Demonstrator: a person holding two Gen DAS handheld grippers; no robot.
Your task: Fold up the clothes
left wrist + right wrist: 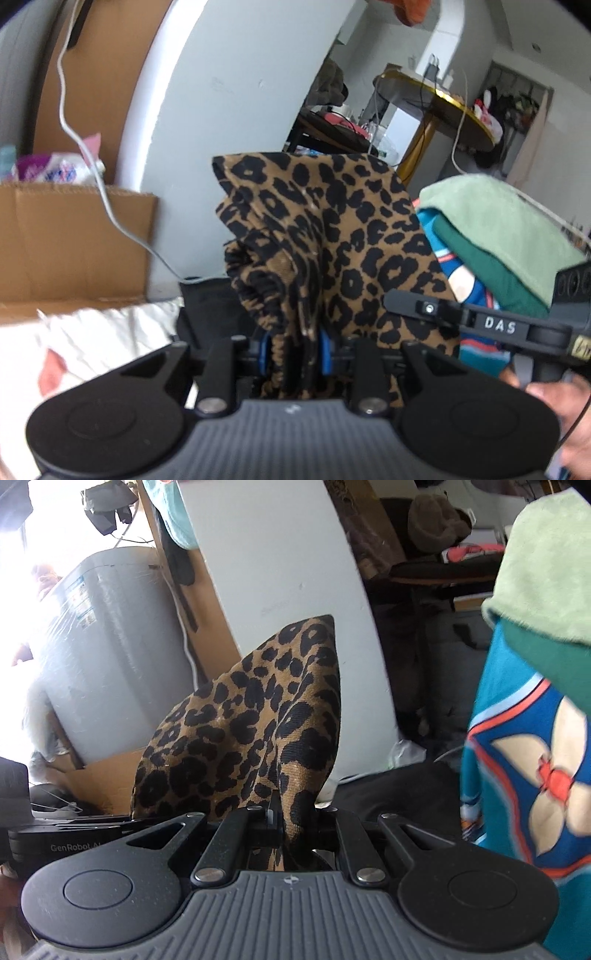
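Observation:
A leopard-print garment (332, 236) is bunched and lifted between both grippers. My left gripper (293, 350) is shut on a thick gathered part of it with an elastic edge, the blue pads pressing from both sides. In the right wrist view the same leopard-print garment (251, 723) rises in a peak above my right gripper (286, 825), which is shut on a thin fold of it. The right gripper's body shows at the right of the left wrist view, a hand (557, 410) around it. A stack of folded clothes (491, 229) lies just right of the garment.
The folded stack (535, 709) has a light green piece on top, dark green and a blue flowered one below. A cardboard box (70, 240) and a white cable (110, 218) are at the left. A white panel (280, 602) stands behind, a grey appliance (110, 657) left of it.

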